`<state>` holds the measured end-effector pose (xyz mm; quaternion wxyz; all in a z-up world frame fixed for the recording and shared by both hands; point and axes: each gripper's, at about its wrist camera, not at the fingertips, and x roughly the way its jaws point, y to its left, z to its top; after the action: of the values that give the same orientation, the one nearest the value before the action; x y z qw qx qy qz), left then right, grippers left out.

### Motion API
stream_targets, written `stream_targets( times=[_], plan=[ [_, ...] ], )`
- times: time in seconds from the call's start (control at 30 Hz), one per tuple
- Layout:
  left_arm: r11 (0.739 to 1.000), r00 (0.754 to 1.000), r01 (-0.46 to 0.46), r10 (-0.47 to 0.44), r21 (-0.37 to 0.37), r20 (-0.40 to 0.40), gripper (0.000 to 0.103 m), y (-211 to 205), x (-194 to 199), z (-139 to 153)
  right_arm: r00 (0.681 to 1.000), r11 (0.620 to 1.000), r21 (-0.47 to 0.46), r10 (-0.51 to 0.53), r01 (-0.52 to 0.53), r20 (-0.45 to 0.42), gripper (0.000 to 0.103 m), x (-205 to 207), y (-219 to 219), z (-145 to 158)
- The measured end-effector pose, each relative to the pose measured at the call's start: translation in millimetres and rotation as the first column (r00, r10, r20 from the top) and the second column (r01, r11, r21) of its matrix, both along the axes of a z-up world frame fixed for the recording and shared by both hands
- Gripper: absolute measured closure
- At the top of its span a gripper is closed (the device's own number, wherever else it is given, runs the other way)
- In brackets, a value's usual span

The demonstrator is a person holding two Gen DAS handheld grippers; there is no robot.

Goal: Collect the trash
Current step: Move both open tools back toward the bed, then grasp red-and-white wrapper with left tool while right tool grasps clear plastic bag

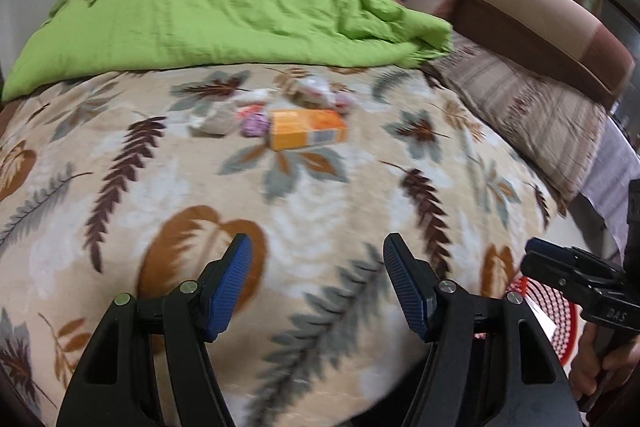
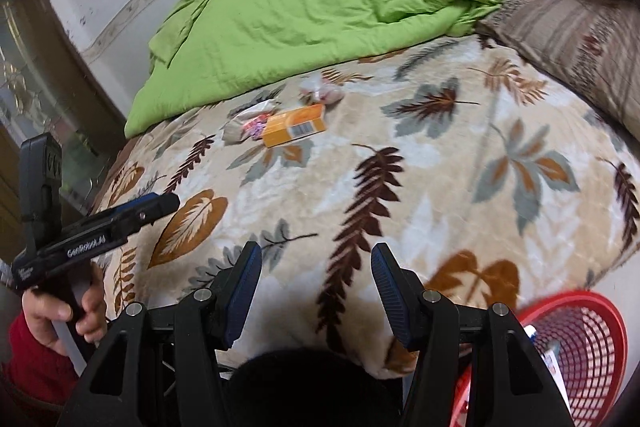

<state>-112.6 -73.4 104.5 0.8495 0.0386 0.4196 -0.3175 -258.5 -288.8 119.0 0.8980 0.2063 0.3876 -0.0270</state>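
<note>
A small heap of trash lies on the leaf-patterned blanket [image 1: 320, 195]: an orange carton [image 1: 307, 134], a purple wrapper [image 1: 256, 126], a crumpled grey paper [image 1: 218, 123] and clear plastic wrappers [image 1: 316, 91]. The carton [image 2: 294, 126] and wrappers [image 2: 320, 91] also show in the right wrist view. My left gripper [image 1: 318, 287] is open and empty, well short of the heap. My right gripper [image 2: 316, 297] is open and empty, also near the bed's front edge. A red mesh basket [image 2: 576, 351] stands beside the bed at lower right, with something white inside.
A green quilt [image 1: 224, 3] is bunched at the back of the bed. A striped pillow [image 1: 528, 111] and brown headboard [image 1: 532, 23] lie to the right. A cabinet [image 2: 36, 75] stands at left. The basket [image 1: 560, 311] shows behind the right gripper's body.
</note>
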Motion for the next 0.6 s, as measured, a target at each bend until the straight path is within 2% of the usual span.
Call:
stream_targets(
  times=[0.2,0.33,0.47,0.6],
  plan=[
    [0.998,0.998,-0.044,0.042,0.045,0.037,0.036,7,46,0,1.000,0.999,0.015,0.031,-0.031,0.000,0.042,24,13,-2],
    [0.995,0.997,-0.049,0.043,0.086,0.069,0.036,-3,95,0,0.999,0.999,0.037,0.038,-0.038,-0.014,0.042,35,16,-11],
    [0.996,0.998,-0.051,0.048,0.076,0.038,0.036,-19,145,-9,0.999,0.998,0.052,0.030,-0.028,-0.029,0.042,45,12,-17],
    [0.994,0.999,-0.048,0.050,0.100,-0.016,0.036,-41,189,-34,0.999,0.999,0.045,0.026,-0.024,-0.040,0.042,54,5,-17]
  ],
)
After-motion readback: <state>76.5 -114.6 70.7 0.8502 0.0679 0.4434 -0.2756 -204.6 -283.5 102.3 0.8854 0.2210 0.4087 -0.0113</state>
